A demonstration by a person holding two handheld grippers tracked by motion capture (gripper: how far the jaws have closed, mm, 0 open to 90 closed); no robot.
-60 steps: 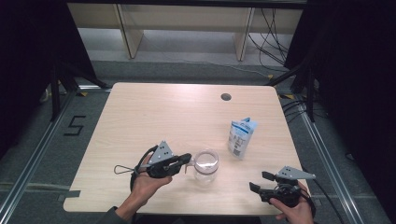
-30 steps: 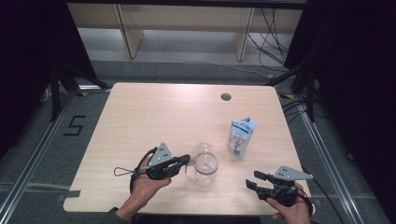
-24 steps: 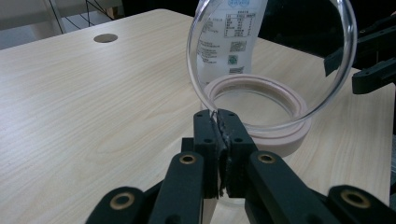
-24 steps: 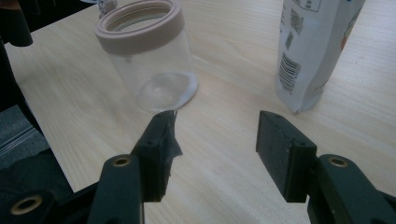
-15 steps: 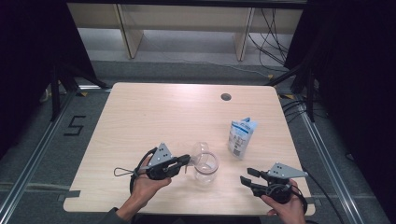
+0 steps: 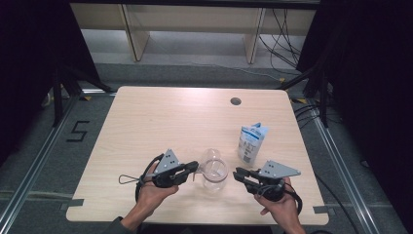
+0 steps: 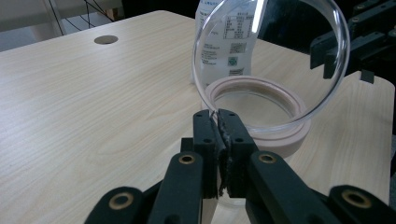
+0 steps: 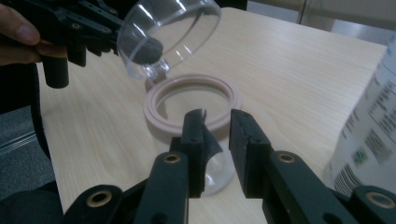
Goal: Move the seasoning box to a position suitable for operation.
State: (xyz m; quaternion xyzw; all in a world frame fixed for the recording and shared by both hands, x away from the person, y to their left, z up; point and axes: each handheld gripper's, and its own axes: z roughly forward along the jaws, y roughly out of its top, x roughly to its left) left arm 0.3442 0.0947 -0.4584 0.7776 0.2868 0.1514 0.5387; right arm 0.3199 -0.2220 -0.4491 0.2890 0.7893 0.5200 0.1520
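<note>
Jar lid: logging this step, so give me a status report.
Left hand-held gripper shut on the hinged clear lid, held open. Right hand-held gripper closing by the jar, nothing gripped. White pouch stands beside, apart.

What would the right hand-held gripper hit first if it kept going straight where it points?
Probably the clear jar: the right hand-held gripper points at its pink rim just ahead, though depth is hard to judge.

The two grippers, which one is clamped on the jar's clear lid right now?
The left gripper: its jaws pinch the rim of the clear lid, holding it tilted up over the jar. The right gripper has a gap between its jaws, nothing gripped.
</note>
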